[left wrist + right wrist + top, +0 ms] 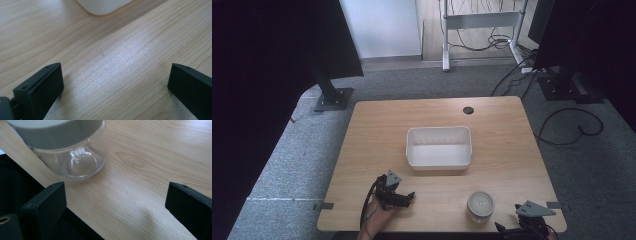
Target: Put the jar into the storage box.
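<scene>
A: Near the front edge of the worktop, right of middle, we've got the jar: clear glass body, grey screw lid, looks empty. Right gripper sits just beside it at the worktop's front corner, not touching.

B: Fingers?

A: Spread wide on both. In the right gripper view we see the jar up and to the left, beyond the left finger, not between the two. Left gripper rests low over bare wood, nothing between its fingers; a corner of the white tub shows ahead of it.

B: Handling?

A: We'd call it rigid and fairly light if empty, though the glass adds some weight. Smooth, rounded wall, so probably slippery; it could squirt out of a shallow pinch. Breakable too, and it stands close to the edge, so a nudge the wrong way could drop it.

B: Where do we grab?

A: Across the body just under the lid, on the straightest part of the wall, fingers level on opposite sides. The lid band would also do, likely less slick. We'd avoid the curved base.

B: Tub?

A: White tub stands mid-worktop, well apart from the jar, empty.
</scene>
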{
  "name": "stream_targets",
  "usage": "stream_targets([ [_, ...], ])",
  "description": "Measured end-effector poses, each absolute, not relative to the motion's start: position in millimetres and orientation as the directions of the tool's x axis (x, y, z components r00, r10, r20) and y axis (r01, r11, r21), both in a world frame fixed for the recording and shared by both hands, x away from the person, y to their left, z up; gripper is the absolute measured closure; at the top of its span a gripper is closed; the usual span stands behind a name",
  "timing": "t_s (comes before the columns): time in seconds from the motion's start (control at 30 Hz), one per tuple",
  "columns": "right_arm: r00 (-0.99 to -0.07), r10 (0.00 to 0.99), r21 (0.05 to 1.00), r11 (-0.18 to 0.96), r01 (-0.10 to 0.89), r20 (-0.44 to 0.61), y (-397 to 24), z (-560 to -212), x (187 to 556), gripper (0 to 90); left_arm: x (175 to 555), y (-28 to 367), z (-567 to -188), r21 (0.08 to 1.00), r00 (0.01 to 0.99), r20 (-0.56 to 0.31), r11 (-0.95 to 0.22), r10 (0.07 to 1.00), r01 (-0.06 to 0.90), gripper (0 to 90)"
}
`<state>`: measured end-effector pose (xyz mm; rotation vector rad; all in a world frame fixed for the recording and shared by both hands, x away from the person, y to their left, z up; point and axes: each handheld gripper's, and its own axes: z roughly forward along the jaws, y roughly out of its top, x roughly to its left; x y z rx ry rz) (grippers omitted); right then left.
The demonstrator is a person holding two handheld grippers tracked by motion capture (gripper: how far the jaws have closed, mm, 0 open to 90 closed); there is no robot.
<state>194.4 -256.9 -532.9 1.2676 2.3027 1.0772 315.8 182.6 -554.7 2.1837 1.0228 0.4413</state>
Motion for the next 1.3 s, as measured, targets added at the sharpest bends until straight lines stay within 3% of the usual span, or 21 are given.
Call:
stream_targets([
  [1.3, -0.667, 0.743, 0.774, 0.388, 0.500, 0.058, -206.1, -533.0, 210.6, 4.9, 315.8, 182.5, -554.7, 0.700, 0.634, 0.017, -0.462, 0.773, 0.545, 0.0],
])
